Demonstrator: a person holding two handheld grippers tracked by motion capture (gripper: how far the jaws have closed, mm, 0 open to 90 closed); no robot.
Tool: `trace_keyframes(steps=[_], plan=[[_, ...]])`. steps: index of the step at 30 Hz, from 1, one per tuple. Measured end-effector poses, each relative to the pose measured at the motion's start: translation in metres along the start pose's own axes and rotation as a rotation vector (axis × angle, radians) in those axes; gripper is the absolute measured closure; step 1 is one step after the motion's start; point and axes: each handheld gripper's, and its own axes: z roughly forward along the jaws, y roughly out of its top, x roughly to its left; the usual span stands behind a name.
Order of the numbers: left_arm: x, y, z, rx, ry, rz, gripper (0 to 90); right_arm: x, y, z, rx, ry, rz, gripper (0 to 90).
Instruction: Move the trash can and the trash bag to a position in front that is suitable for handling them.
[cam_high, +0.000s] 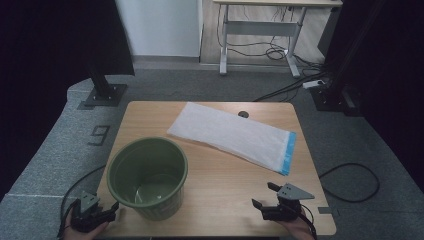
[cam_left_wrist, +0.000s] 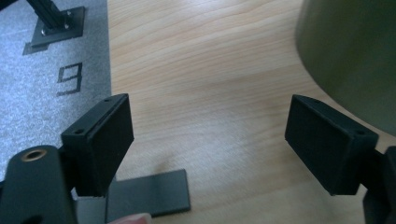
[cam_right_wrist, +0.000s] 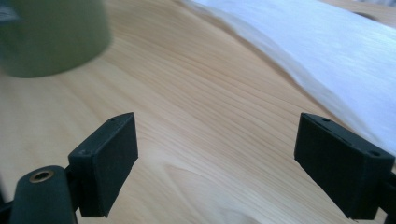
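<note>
A green bucket (cam_high: 148, 177) stands upright and empty on the front left of the wooden table (cam_high: 220, 175). A flat white bag (cam_high: 232, 136) with a blue end strip lies behind it, angled across the table's middle. My left gripper (cam_high: 111, 211) is at the table's front left corner, open, with nothing between its jaws; the bucket's wall (cam_left_wrist: 355, 51) is just to its right. My right gripper (cam_high: 264, 196) sits near the front right edge, open and empty, pointing toward the bag (cam_right_wrist: 317, 51) and the bucket (cam_right_wrist: 51, 37).
The table stands on grey carpet (cam_high: 60, 150) marked with a dark figure 9 (cam_high: 99, 135). Black stand bases (cam_high: 104, 95) sit at the far corners. Cables (cam_high: 350, 182) trail on the floor to the right. A white desk frame (cam_high: 260, 30) is farther back.
</note>
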Motion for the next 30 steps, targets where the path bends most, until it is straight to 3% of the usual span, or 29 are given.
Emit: trace_keyframes(steps=[4, 5, 6, 7, 9, 10, 13, 14, 15, 16, 18, 19, 20, 22, 30], plan=[[-0.003, -0.002, -0.003, -0.005, -0.019, 0.023, 14.6, -0.008, -0.007, -0.001, 0.021, -0.075, 0.009, 13.0], [-0.003, -0.002, -0.003, -0.005, -0.019, 0.023, 14.5, -0.008, -0.007, -0.001, 0.021, -0.075, 0.009, 13.0], [-0.003, -0.004, -0.002, 0.002, -0.044, 0.038, 14.5, -0.011, -0.009, -0.002, 0.026, -0.114, 0.016, 13.0], [-0.003, -0.004, -0.002, 0.002, -0.044, 0.038, 14.4, -0.011, -0.009, -0.002, 0.026, -0.114, 0.016, 13.0], [-0.006, -0.005, -0.001, 0.012, -0.085, 0.065, 14.4, -0.016, -0.013, -0.001, 0.044, -0.143, 0.039, 13.1], [-0.009, -0.005, -0.002, 0.021, -0.124, 0.107, 14.3, -0.020, -0.017, 0.000, 0.054, -0.146, 0.059, 13.2], [-0.013, -0.003, -0.011, 0.001, -0.214, 0.148, 14.3, -0.023, -0.016, -0.005, 0.018, -0.071, 0.109, 13.5], [-0.015, -0.001, -0.014, -0.013, -0.246, 0.158, 14.3, -0.021, -0.014, -0.007, 0.007, -0.068, 0.106, 13.5], [-0.015, -0.001, -0.014, -0.013, -0.246, 0.158, 14.3, -0.020, -0.013, -0.009, 0.004, -0.068, 0.094, 13.5], [-0.020, 0.003, -0.019, -0.034, -0.299, 0.180, 14.4, -0.019, -0.013, -0.010, 0.009, -0.068, 0.080, 13.5], [-0.029, 0.011, -0.020, -0.038, -0.338, 0.204, 14.8, -0.019, -0.016, -0.010, 0.030, -0.076, 0.065, 13.5], [-0.029, 0.011, -0.020, -0.038, -0.338, 0.204, 14.8, -0.019, -0.016, -0.010, 0.030, -0.076, 0.065, 13.5], [-0.040, 0.019, -0.018, -0.038, -0.367, 0.233, 14.8, -0.022, -0.021, -0.010, 0.048, -0.077, 0.064, 13.5], [-0.049, 0.026, -0.016, -0.035, -0.414, 0.263, 13.8, -0.025, -0.023, -0.011, 0.056, -0.075, 0.067, 14.4], [-0.068, 0.050, 0.002, -0.012, -0.427, 0.315, 14.5, -0.029, -0.031, -0.020, 0.062, -0.056, 0.067, 16.5]])
